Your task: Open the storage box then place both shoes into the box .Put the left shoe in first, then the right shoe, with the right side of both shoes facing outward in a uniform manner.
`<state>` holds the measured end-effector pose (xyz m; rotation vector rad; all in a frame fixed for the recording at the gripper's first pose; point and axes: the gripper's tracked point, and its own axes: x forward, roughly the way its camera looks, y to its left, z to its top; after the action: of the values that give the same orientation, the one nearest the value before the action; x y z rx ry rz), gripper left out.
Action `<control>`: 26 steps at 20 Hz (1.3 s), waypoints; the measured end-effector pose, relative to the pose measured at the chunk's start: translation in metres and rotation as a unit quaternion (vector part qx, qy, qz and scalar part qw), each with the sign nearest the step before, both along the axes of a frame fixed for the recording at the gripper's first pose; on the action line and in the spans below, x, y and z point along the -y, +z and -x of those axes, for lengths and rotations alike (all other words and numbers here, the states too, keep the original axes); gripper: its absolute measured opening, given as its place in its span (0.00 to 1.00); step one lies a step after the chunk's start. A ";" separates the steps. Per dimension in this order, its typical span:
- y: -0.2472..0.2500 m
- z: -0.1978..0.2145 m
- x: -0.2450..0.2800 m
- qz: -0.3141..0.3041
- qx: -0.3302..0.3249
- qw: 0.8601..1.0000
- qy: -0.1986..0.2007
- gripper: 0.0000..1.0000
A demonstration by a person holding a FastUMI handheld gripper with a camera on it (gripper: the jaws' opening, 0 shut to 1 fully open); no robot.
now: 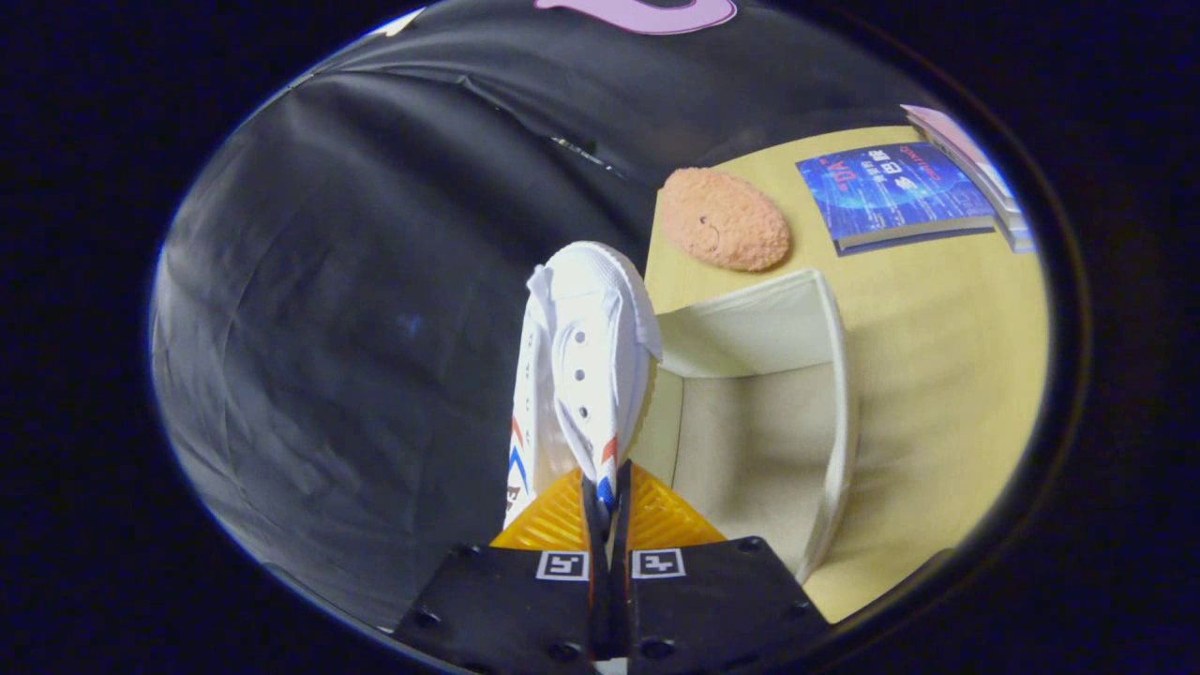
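Between the fingers: a white shoe [586, 366] with red and blue marks, pinched by a thin edge near its opening, toe pointing away.
Hand-held gripper [607, 511]: fingers drawn nearly together, both pressing on the shoe's edge; a narrow hold, carrying it clear of the desk [937, 375].
Storage box [834, 394]: open, pale, lying on the desk just beside the shoe and a little beyond the fingers; its inside looks bare, with no shoe in it that I can make out.
Other things on the desk: a fuzzy orange toy [724, 218] beyond the box, a blue book [891, 192] further off, and a second book [975, 164] at its far side.
Step in hand: likely carrying the first shoe toward the open box; whether it is the left shoe I cannot tell.
Next move calls for: swinging the shoe across over the box mouth, turning it so its right side faces outward, lowering it inside to leave room for the second shoe, then easing the fingers apart.
Risk: the thin pinch may let the shoe twist.
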<state>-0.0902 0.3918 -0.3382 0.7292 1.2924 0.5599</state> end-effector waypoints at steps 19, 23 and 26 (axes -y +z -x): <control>-0.037 0.054 0.014 0.059 -0.032 0.998 0.019 0.03; -0.043 0.062 0.011 0.070 -0.066 0.995 0.029 0.03; -0.051 0.058 0.008 0.089 -0.084 0.992 0.032 0.03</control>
<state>-0.1485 0.3836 -0.3897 0.5970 1.5061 0.4355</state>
